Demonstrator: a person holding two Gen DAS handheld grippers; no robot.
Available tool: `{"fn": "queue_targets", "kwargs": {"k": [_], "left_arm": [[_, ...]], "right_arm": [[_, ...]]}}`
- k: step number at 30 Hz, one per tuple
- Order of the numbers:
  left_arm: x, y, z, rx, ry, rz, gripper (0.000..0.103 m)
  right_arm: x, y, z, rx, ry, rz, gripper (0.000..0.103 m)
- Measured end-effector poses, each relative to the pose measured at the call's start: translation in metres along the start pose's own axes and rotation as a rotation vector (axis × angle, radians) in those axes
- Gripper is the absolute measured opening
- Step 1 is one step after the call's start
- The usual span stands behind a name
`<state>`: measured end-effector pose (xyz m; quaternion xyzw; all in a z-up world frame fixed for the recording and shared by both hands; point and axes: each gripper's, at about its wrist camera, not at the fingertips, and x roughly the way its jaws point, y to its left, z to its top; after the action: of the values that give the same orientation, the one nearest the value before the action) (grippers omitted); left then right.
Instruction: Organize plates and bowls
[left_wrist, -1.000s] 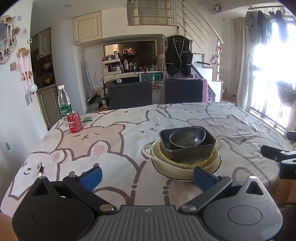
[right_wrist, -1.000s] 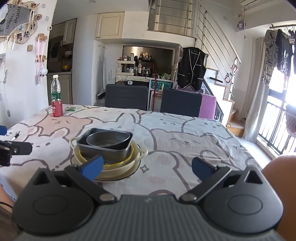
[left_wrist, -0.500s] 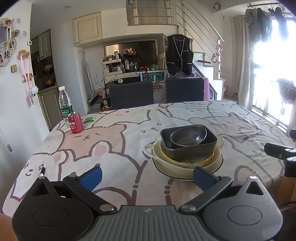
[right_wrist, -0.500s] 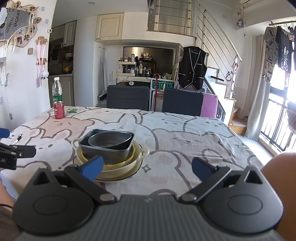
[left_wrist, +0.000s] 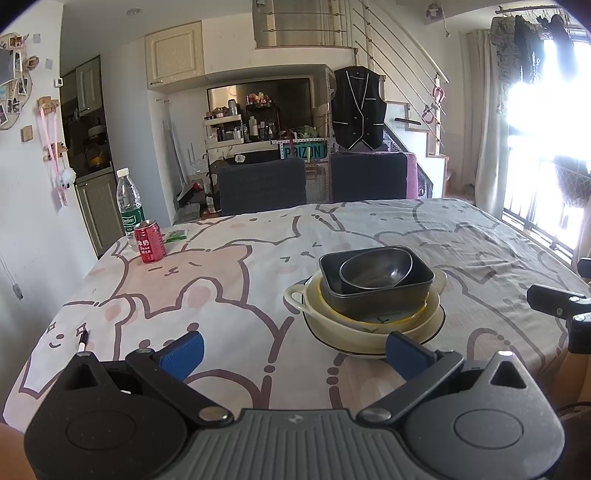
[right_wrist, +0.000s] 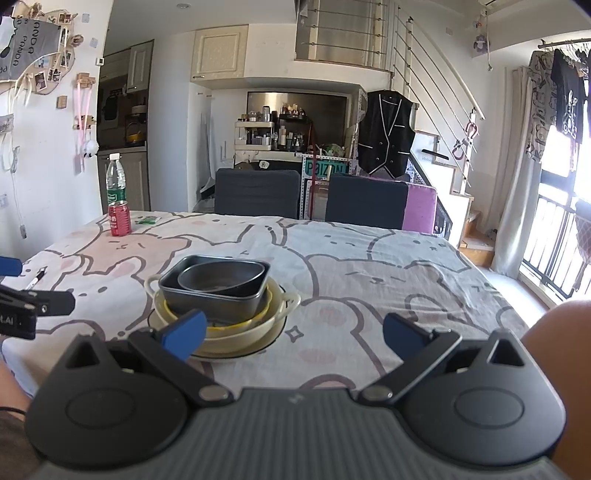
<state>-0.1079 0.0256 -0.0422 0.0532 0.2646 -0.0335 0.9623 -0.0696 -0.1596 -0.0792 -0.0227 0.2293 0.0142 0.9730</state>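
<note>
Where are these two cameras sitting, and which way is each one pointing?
Left wrist view: rides on the left gripper, low at the table's near edge, facing across the table toward the chairs; it shows its own open blue-tipped fingers, with the dish stack ahead to the right.
Right wrist view: rides on the right gripper, facing the same way; it shows its own open fingers and the dish stack ahead to the left.
Shared: both see the stack, the red can, and a bit of the other gripper at the frame edge.
</note>
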Motion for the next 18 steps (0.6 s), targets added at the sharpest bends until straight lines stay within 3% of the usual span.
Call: {"fn": "queue_targets", "kwargs": {"k": [18], "left_arm": [[0.0006, -0.0006, -0.001, -0.001, 0.004, 0.0, 0.103]], "right_arm": [[0.0003, 0.001, 0.0, 0.0, 0.001, 0.001, 0.103]]}}
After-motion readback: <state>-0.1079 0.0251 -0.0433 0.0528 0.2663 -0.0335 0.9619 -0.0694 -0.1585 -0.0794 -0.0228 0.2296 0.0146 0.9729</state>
